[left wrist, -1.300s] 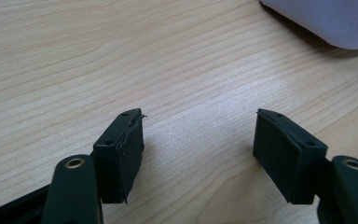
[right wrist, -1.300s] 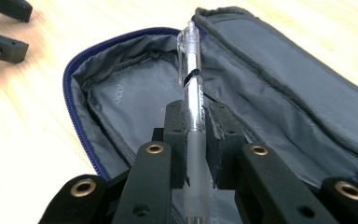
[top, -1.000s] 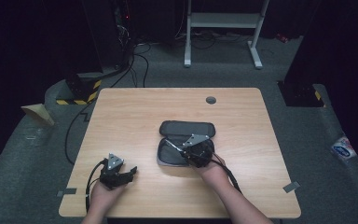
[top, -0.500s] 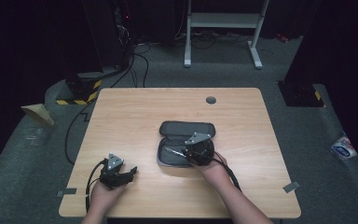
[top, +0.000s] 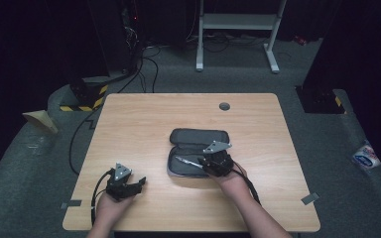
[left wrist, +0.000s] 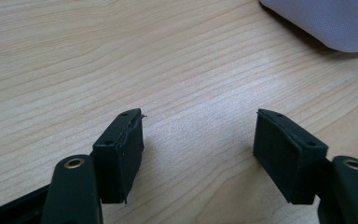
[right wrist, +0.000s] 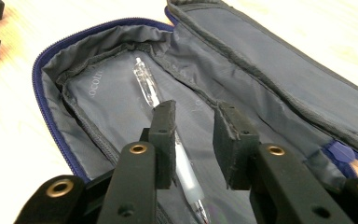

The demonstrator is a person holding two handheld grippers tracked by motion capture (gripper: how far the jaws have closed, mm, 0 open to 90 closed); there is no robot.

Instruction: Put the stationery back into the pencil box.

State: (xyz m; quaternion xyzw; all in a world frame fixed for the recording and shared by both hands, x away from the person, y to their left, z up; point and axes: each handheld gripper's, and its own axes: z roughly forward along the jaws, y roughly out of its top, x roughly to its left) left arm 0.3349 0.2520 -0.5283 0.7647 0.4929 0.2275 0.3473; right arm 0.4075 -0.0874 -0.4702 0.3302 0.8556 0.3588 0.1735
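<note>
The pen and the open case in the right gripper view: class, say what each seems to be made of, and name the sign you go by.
Pen: probably clear glossy plastic; its barrel is see-through and catches highlights, with a milky, perhaps rubbery, grip section lower down.
Case: likely woven synthetic fabric, matt grey; fine weave, stitched seams, soft folds in the lining and a blue zip along the rim.

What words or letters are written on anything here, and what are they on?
"ocotn": pale letters on the grey lining of the open pencil case, beside the pen; the last letters are unsure and the word runs on under a fold.
A second pale mark on the lining, between the jaws of the right gripper: too hidden to read.
The blue and white packet on the floor: print too small and blurred to read.
</note>
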